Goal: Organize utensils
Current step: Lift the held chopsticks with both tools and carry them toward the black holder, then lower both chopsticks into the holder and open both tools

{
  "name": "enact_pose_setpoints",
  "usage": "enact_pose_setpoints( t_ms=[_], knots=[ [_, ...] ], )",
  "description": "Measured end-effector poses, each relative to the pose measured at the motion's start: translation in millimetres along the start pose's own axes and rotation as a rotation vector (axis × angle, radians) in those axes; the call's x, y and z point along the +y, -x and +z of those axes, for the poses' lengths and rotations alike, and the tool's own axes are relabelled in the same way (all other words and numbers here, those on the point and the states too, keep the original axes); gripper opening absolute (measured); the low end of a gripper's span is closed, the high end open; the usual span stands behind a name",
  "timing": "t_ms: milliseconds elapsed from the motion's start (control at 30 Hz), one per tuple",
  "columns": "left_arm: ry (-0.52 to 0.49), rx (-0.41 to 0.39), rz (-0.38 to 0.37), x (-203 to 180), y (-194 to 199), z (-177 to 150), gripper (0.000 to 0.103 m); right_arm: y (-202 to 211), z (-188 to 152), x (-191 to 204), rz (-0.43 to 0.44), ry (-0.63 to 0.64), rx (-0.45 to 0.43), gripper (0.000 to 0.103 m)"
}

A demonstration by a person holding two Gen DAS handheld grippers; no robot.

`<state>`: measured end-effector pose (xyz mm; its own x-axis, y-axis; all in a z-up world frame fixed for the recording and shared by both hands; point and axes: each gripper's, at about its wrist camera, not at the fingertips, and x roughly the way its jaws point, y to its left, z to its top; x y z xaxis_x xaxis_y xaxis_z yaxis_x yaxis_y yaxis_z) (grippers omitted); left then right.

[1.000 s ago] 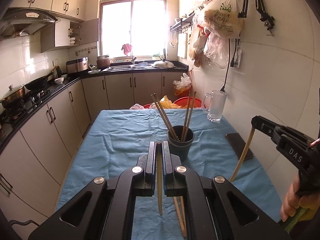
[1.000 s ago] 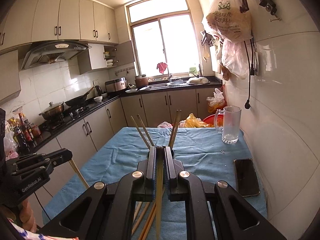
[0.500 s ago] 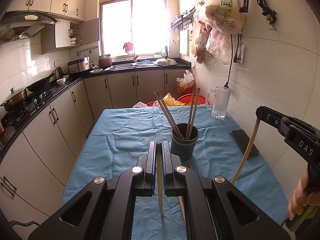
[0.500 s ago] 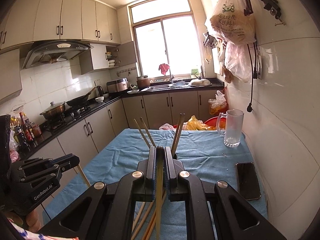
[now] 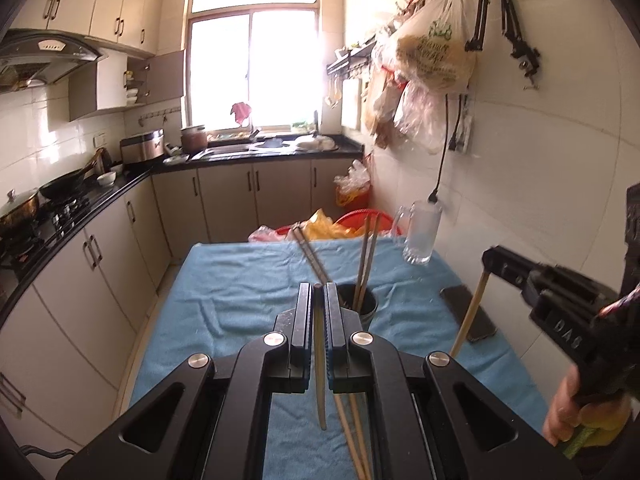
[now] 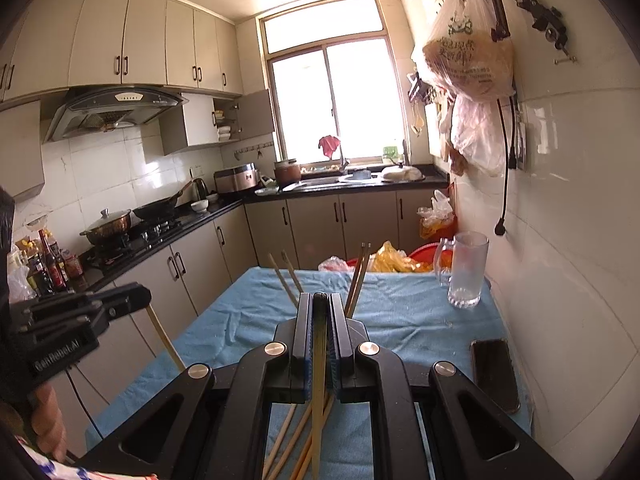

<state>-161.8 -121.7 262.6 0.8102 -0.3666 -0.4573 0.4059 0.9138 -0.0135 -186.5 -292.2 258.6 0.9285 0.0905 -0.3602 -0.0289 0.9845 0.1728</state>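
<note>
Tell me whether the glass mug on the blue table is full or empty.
Empty, as far as shows: the glass mug stands upright on the blue table and looks clear through, with no liquid line visible in either view.

The left tongs (image 5: 319, 300) and right tongs (image 6: 319, 312) look like matt black plastic with shiny metal screws. Each one clamps a pale wooden chopstick (image 5: 320, 364). The surface (image 5: 248, 280) is covered by a soft blue cloth, a little wrinkled. On this cloth, the cup (image 5: 362, 305) is dark and matt, the mug (image 6: 464, 268) is clear glass, and the phone (image 6: 494, 372) has a glossy black face.
</note>
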Motion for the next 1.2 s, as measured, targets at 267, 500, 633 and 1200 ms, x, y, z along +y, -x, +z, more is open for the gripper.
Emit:
enact_pose_setpoints(
  t_ms=[267,500,633,1200],
  knots=[
    [0.007,-0.112,-0.044,-0.9,0.1,58.6,0.005,-18.7,47.5,-7.7,-0.007,-0.031,-0.079,0.008],
    [0.093,-0.132,-0.079,9.9,-45.3,98.2,0.005,-59.8,82.3,-22.4,-0.02,-0.093,-0.124,0.008],
    [0.132,-0.111,-0.085,14.5,-82.7,107.3,0.005,-89.7,88.6,-32.6,-0.056,-0.11,-0.139,0.008],
    [0.134,0.119,-0.127,8.1,-211.3,63.5,0.005,-197.8,24.2,-67.3,-0.048,-0.187,0.099,0.009]
  ],
)
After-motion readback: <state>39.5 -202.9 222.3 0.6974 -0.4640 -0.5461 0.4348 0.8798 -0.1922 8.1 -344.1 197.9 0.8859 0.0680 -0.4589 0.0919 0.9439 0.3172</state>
